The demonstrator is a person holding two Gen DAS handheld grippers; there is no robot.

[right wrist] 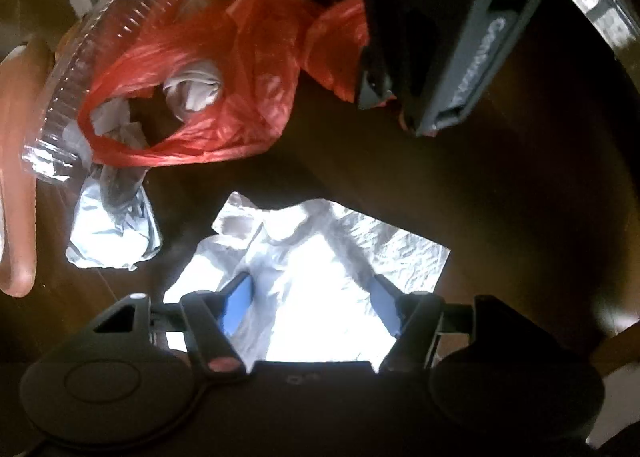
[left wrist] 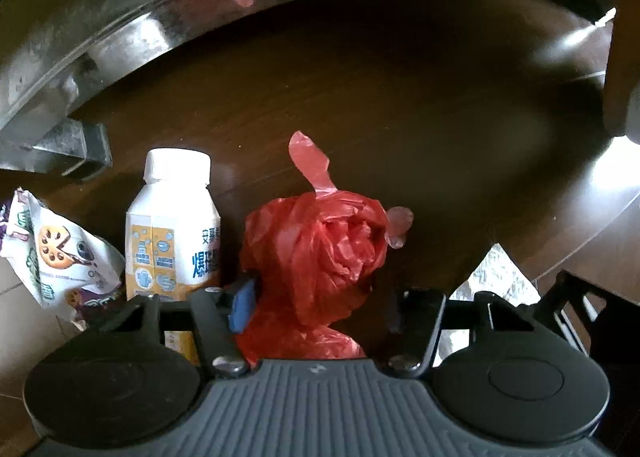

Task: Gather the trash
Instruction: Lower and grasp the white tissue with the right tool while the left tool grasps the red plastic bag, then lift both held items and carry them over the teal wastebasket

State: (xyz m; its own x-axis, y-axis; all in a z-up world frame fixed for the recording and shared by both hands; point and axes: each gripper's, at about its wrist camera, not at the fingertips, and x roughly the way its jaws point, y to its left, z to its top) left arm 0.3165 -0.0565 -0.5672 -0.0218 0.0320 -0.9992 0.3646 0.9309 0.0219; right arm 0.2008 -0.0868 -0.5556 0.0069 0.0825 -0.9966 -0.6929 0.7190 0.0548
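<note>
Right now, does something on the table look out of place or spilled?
Nothing is spilled. The milk bottle stands upright. The odd part is loose trash on the dark table: the white paper sheet, a crumpled tissue and a snack wrapper all lie outside the open red bag.

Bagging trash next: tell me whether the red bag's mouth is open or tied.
Open. In the right wrist view, the red bag gapes, with crumpled white paper visible inside.
</note>
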